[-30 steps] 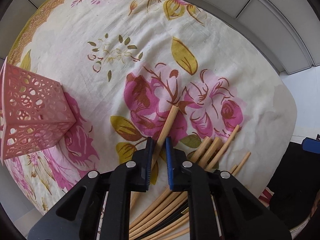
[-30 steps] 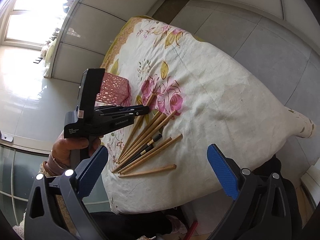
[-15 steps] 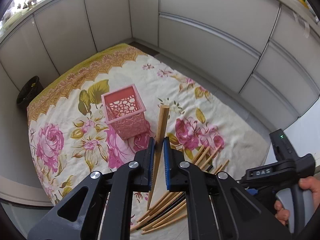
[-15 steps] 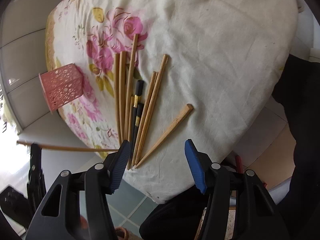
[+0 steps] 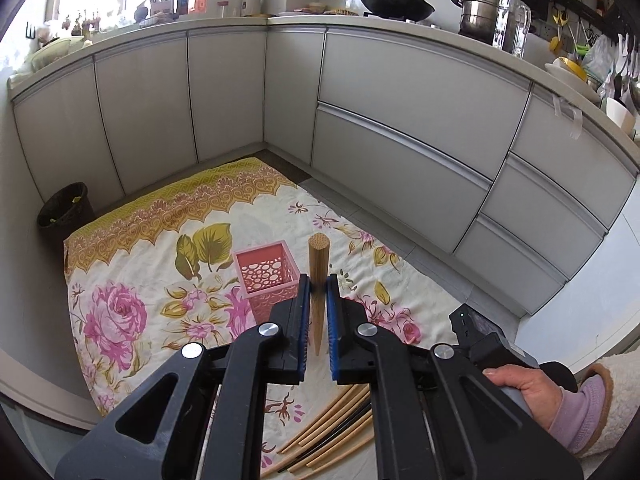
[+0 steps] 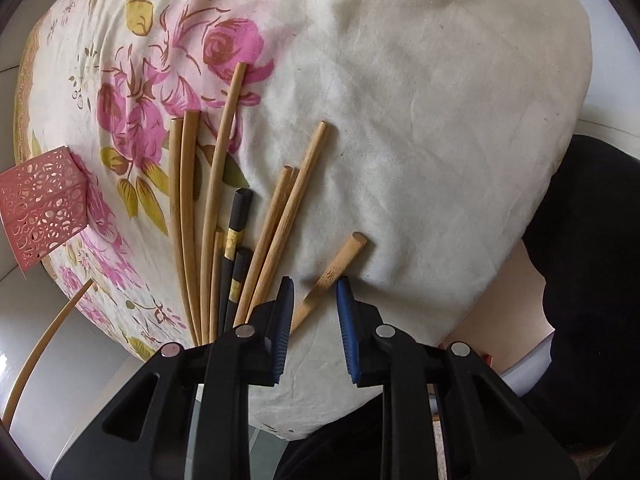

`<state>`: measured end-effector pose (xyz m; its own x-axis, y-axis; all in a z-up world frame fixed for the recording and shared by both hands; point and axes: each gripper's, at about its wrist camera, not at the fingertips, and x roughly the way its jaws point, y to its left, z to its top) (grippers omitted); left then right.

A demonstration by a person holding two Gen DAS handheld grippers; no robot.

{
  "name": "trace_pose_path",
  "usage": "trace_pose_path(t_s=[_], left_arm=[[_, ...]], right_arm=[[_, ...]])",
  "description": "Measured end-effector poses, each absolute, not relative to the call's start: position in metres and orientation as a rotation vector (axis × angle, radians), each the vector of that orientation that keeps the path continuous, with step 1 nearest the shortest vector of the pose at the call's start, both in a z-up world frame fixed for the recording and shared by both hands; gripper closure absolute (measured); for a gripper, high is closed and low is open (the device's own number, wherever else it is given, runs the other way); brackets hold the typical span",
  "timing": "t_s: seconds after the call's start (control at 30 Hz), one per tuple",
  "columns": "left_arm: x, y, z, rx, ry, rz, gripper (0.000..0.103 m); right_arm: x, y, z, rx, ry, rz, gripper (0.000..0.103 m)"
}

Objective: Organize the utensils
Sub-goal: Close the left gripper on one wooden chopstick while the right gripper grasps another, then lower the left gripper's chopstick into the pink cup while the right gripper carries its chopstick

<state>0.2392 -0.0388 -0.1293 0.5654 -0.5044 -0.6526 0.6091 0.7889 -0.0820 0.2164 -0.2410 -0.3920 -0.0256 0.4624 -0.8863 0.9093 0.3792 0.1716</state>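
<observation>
Landmark: pink perforated square plastic basket point(image 5: 267, 277), upright on the flower-printed cream cloth point(image 5: 132, 264); seen at the left edge of the right wrist view point(image 6: 42, 208).
Bin: a black round waste bin point(image 5: 64, 216) stood on the floor beyond the far left corner of the cloth, well apart from the basket.
Left gripper: the black left gripper with blue pads point(image 5: 319, 312) was clenched on a single light bamboo chopstick point(image 5: 318, 280), held in the air just right of the basket, its thick round end toward the cabinets.
Same chopstick, other view: a thin curved bamboo stick point(image 6: 44, 344) hung off the cloth's edge, below the basket.
Loose pile: bamboo chopsticks point(image 6: 188, 220) and two black chopsticks with gold bands point(image 6: 236, 232) lay fanned on the cloth, right of the basket.
Lone piece: a short, thick bamboo chopstick point(image 6: 332, 276) lay apart, at the right end of the pile.
Right gripper: the black right gripper with blue pads point(image 6: 314, 312) pointed down at that lone piece, jaws closing, the stick between them, pads not yet on it.
Hand: a hand point(image 5: 520, 384) in a lilac cuff gripped the right tool's handle, far right of the basket.
</observation>
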Motion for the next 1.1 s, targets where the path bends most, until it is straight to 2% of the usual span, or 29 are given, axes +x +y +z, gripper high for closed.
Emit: trace_pose_path(t_s=[0.1, 0.17, 0.27, 0.3, 0.4, 0.53, 0.87, 1.1], left_arm=[[0.237, -0.033, -0.124, 0.14, 0.69, -0.649, 0.096], [0.235, -0.032, -0.12, 0.128, 0.678, -0.652, 0.096], [0.231, -0.032, -0.117, 0.126, 0.667, -0.65, 0.096], [0.23, -0.031, -0.116, 0.123, 0.666, -0.652, 0.096], [0.23, -0.03, -0.114, 0.101, 0.666, -0.661, 0.096], [0.228, -0.03, -0.112, 0.09, 0.662, -0.66, 0.096], [0.221, -0.03, -0.105, 0.052, 0.652, -0.672, 0.096], [0.222, -0.028, -0.101, 0.025, 0.653, -0.636, 0.096]], right_arm=[[0.219, -0.24, -0.392, 1.265, 1.652, -0.591, 0.074], [0.22, -0.242, -0.393, 1.269, 1.676, -0.6, 0.075], [0.22, -0.242, -0.39, 1.192, 1.702, -0.581, 0.089], [0.217, -0.243, -0.39, 1.203, 1.687, -0.566, 0.091], [0.21, -0.25, -0.388, 1.23, 1.627, -0.54, 0.095], [0.205, -0.259, -0.373, 1.199, 1.541, -0.492, 0.095], [0.192, -0.264, -0.313, 1.064, 1.3, -0.355, 0.095], [0.182, -0.259, -0.236, 0.861, 1.102, -0.25, 0.095]])
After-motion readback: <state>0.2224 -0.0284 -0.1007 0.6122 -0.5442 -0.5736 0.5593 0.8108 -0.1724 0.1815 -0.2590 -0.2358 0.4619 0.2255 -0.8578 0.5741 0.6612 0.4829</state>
